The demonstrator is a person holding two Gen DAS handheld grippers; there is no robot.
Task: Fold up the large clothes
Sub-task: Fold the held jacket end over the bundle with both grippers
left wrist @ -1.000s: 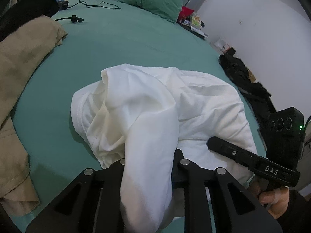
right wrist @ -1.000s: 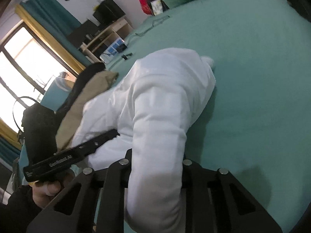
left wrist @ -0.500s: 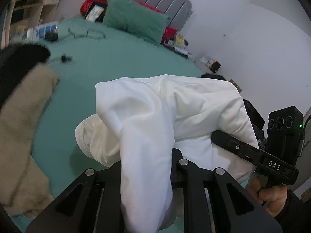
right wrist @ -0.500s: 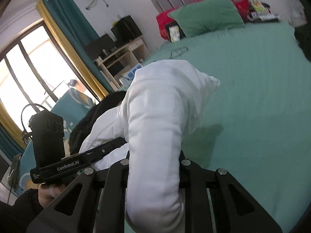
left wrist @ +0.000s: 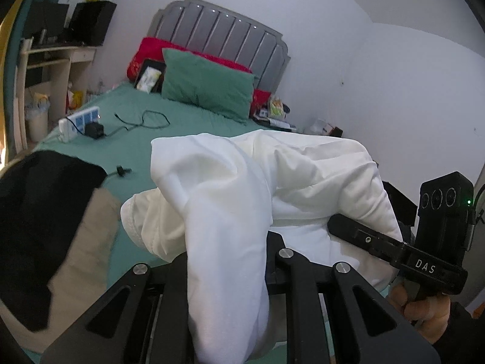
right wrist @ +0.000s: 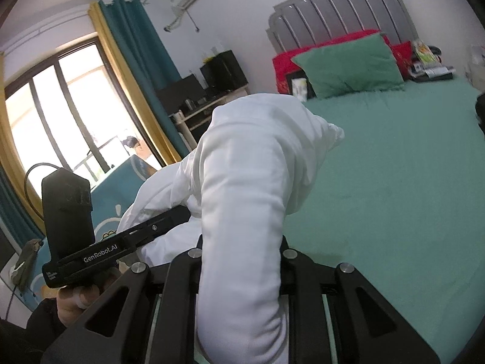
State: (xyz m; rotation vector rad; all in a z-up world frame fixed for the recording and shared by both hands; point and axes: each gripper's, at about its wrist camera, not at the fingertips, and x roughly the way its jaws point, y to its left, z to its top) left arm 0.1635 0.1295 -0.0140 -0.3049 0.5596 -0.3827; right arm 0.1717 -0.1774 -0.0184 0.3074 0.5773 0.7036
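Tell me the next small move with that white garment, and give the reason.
Probably draw the two grippers apart. The left gripper and right gripper each pinch a bunched part of the white garment, which hangs crumpled above the green bed sheet. Spreading it would show its shape before any fold.

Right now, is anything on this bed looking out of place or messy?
Yes. A power strip with a charger and a loose black cable lies on the green sheet. Crumpled black and tan clothes are heaped at its edge.
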